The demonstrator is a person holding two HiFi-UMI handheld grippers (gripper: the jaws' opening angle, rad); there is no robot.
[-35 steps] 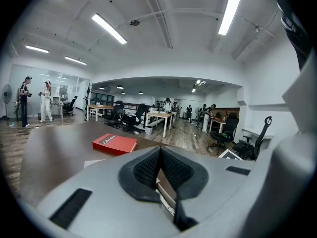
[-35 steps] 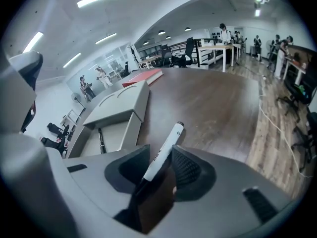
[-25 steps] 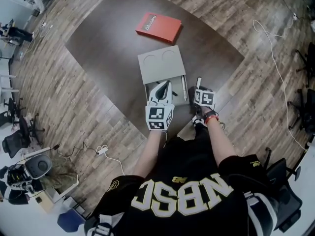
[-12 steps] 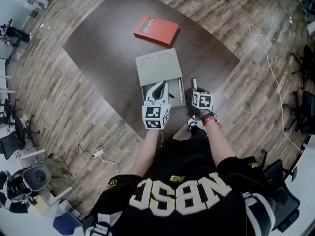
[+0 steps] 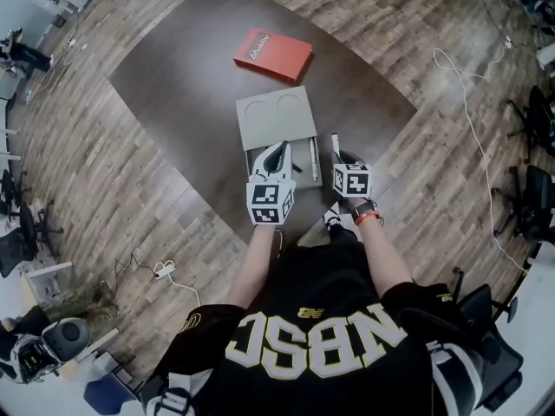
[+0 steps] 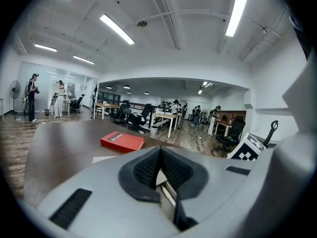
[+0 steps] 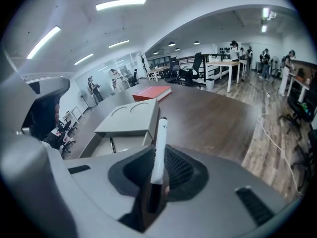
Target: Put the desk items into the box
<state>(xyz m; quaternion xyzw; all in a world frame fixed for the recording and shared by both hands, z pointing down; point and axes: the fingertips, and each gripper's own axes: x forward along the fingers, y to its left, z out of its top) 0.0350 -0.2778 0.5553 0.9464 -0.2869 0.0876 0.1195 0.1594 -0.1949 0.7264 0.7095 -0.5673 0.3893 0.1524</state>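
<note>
Head view: dark table (image 5: 191,85), grey box (image 5: 277,120) near its middle. The far half of the box is covered by a lid with two round recesses; the near half is open at 6 o'clock. Red book (image 5: 272,55) lies flat at 12 o'clock of the box, apart from it.

Left gripper (image 6: 159,155): over the open near half of the box, pointing to 12 o'clock. Jaws together, pads meeting at the tips. A pale edge of the box shows through the gap behind the pads; cannot tell whether it is pinched. Nothing else is between the jaws.

Right gripper (image 7: 157,170): at 3 to 4 o'clock of the box's open end, just beside it, over bare table. Jaws have just been closing and now clamp a marker (image 7: 159,143) by its lower end, about half open around it. The marker has a white barrel and dark ends, and sticks out past the jaw tips toward 12 o'clock. In the right gripper view it stands roughly in line with the box's right wall, outside the box.

A thin dark pen (image 5: 312,159) lies inside the open part, along the right wall, running 12 to 6.

Person at 6 o'clock, both forearms reaching in. A white cord (image 5: 468,76) trails on the wood floor at 2 o'clock of the table. Gripper views show an office beyond, with desks, chairs and people standing far off.
</note>
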